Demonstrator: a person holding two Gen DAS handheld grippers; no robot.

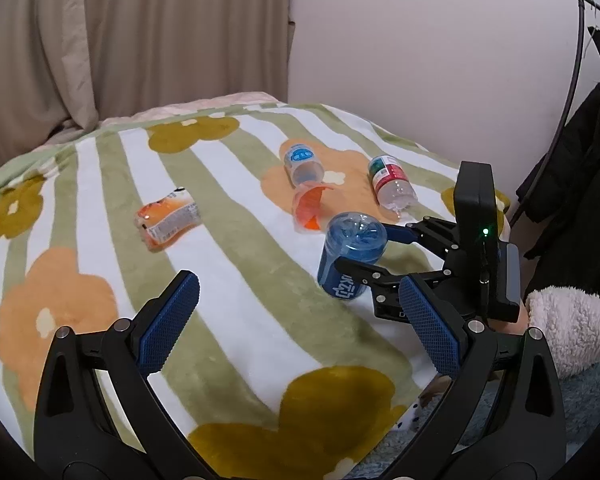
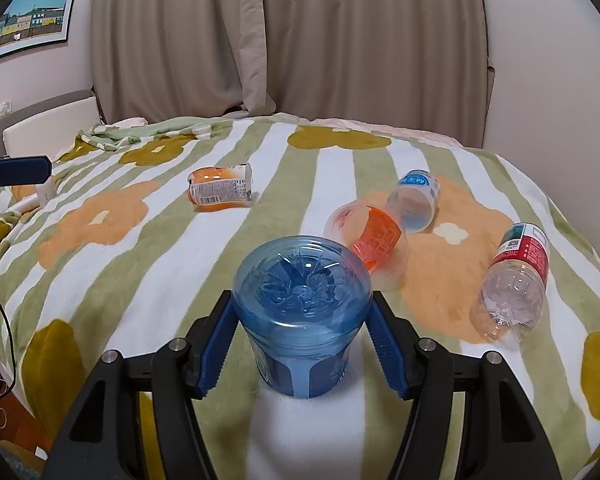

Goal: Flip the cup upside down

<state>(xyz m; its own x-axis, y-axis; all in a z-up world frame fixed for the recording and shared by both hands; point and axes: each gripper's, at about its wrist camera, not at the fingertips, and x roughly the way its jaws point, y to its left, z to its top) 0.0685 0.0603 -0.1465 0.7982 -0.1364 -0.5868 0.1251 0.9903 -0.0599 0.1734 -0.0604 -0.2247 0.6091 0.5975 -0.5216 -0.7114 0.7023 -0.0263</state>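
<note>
A blue translucent plastic cup (image 2: 302, 316) stands upside down on the striped flower blanket (image 2: 148, 264), its ribbed base facing up. My right gripper (image 2: 302, 320) has its blue pads on both sides of the cup and grips it; the same cup (image 1: 350, 258) and right gripper (image 1: 370, 248) show at the right of the left wrist view. My left gripper (image 1: 298, 306) is open and empty, hovering above the blanket (image 1: 220, 264) to the left of the cup.
Lying on the blanket: an orange cup (image 2: 370, 242), a blue-labelled clear cup (image 2: 414, 200), a red-labelled clear cup (image 2: 514, 284) and an orange crumpled cup (image 2: 220, 188). Curtains (image 2: 284, 36) hang behind. Dark clothes (image 1: 580, 184) and a fleece sleeve (image 1: 572, 324) are at right.
</note>
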